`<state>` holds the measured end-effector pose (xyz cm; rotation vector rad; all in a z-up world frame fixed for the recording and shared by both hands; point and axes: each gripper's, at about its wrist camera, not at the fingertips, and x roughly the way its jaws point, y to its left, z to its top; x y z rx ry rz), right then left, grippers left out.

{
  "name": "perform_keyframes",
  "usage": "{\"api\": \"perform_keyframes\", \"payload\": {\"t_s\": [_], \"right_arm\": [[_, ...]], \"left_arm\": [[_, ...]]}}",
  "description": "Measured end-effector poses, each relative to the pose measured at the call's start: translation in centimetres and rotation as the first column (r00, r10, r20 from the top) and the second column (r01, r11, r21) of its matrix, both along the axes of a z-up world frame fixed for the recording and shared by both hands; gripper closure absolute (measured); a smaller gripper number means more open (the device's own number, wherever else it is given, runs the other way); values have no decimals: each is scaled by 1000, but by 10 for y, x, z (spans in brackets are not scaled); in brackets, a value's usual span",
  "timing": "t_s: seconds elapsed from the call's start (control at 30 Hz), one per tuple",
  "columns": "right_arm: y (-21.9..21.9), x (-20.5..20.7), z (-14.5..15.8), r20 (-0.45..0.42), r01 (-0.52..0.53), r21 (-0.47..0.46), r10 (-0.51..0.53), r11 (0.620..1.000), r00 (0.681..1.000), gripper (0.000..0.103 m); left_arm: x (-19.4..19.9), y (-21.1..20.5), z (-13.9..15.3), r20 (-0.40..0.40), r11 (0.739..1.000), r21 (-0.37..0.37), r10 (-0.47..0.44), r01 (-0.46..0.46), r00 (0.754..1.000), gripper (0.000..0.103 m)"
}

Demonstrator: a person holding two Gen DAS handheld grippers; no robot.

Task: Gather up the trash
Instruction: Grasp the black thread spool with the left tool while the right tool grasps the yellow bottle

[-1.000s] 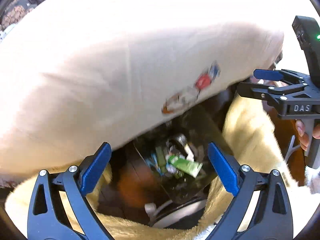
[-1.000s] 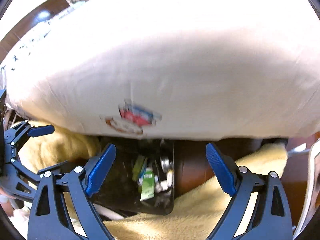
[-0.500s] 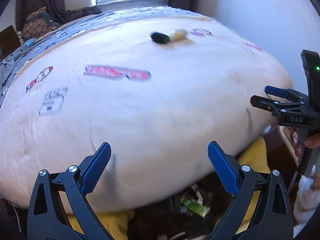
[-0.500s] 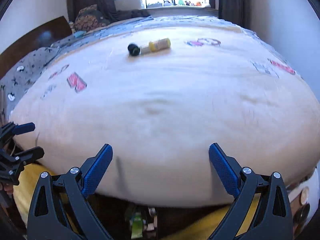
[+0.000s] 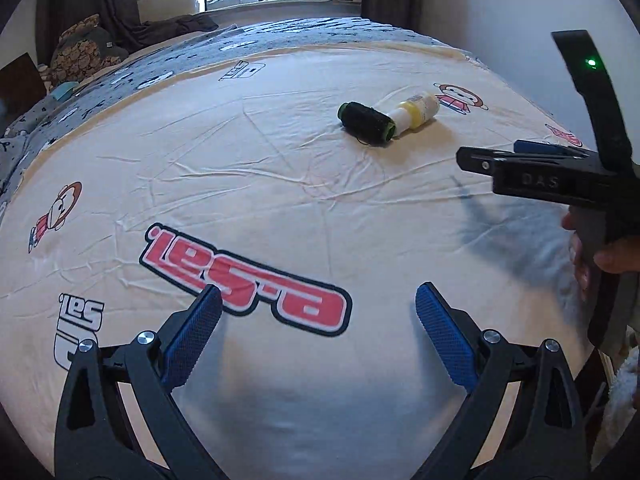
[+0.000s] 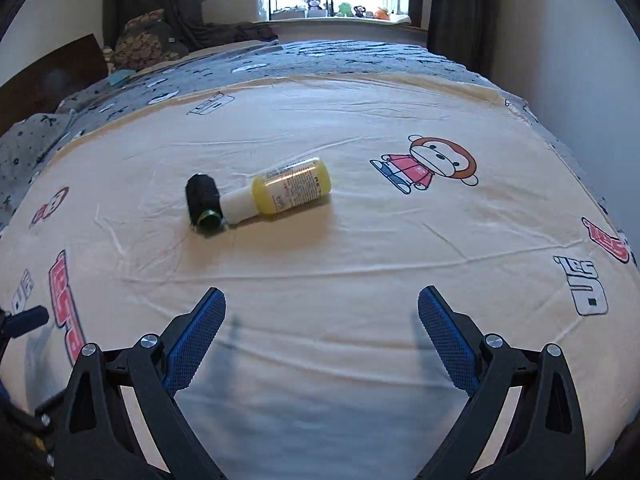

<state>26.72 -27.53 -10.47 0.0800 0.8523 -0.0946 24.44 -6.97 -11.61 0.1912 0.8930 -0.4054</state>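
A small yellow bottle (image 6: 290,190) with a white cap lies on its side on the cream bed sheet (image 6: 360,240), its cap touching a black thread spool (image 6: 203,204). The left wrist view shows the same bottle (image 5: 416,111) and spool (image 5: 365,123) farther off, up and to the right. My left gripper (image 5: 318,320) hangs open over the near edge of the bed, nothing between its fingers. My right gripper (image 6: 322,322) is open too, with the bottle ahead and slightly left. The right gripper's body (image 5: 532,176), held by a hand (image 5: 612,256), shows at the left view's right edge.
The sheet carries cartoon monkey prints (image 6: 428,168) and red lettering (image 5: 244,280). A grey patterned blanket (image 6: 320,58) covers the bed's far half. Pillows (image 6: 148,44) lie at the far left, and a window sill (image 6: 340,12) with toys sits behind. A white wall (image 6: 568,60) runs along the right.
Both grippers rose from the trash bin below the bed edge to above the mattress. The bin has dropped out of view; bottle and spool now appear closer.
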Motion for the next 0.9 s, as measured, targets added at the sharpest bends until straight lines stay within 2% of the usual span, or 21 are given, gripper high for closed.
{"api": "perform_keyframes", "payload": {"t_s": [0.1, 0.4, 0.53, 0.57, 0.63, 0.77, 0.9], "right_arm": [[1, 28, -10, -40, 0, 17, 0, 1000, 999, 6], [23, 71, -10, -57, -45, -44, 42, 998, 997, 6], [25, 84, -12, -65, -47, -25, 45, 999, 997, 6], [25, 87, -12, -69, -49, -18, 48, 999, 996, 7], [24, 88, -12, -67, -61, -1, 61, 998, 996, 18], [20, 84, -8, -59, -85, 11, 85, 996, 995, 18], [3, 72, 2, -40, -61, 15, 61, 998, 997, 19]], "left_arm": [[10, 0, -2, -2, 1000, 5, 5, -5, 1000, 11], [32, 10, -6, -21, 1000, -2, 29, -29, 999, 11], [37, 10, -4, -20, 999, -6, 33, -33, 999, 11], [38, 9, -3, -19, 999, -5, 31, -31, 999, 11], [40, 5, -1, -13, 1000, -4, 25, -25, 1000, 11], [49, -5, 2, -4, 1000, -7, 13, -13, 1000, 11], [67, -21, 3, 11, 1000, 7, 18, -18, 1000, 11]]}}
